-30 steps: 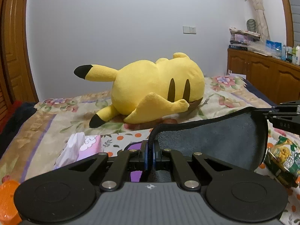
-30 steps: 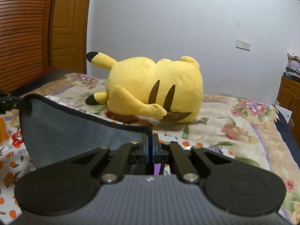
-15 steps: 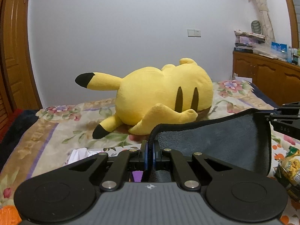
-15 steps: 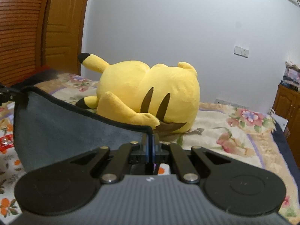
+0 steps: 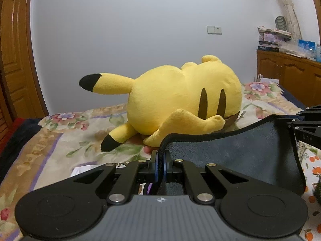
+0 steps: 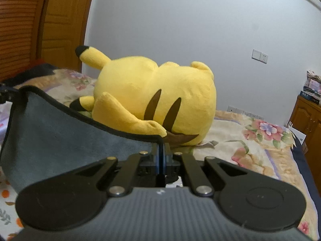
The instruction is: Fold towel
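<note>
Grey towel point(image 5: 236, 150) stretched above bed point(image 5: 60, 140), left gripper point(image 5: 159, 160) and right gripper point(image 6: 161, 154) each pinching a top corner, yellow plush point(image 5: 180, 100) behind.

Left gripper point(image 5: 160, 160): jaws closed, blue pads pinching the towel point(image 5: 236, 150) corner at its black hem. Held raised, roughly level, pointing forward. Right gripper point(image 6: 161, 156): same, jaws closed on the opposite top corner. Each gripper shows at the edge of the other's view, so they're side by side, apart, with the cloth's top edge spanning between them.
</note>
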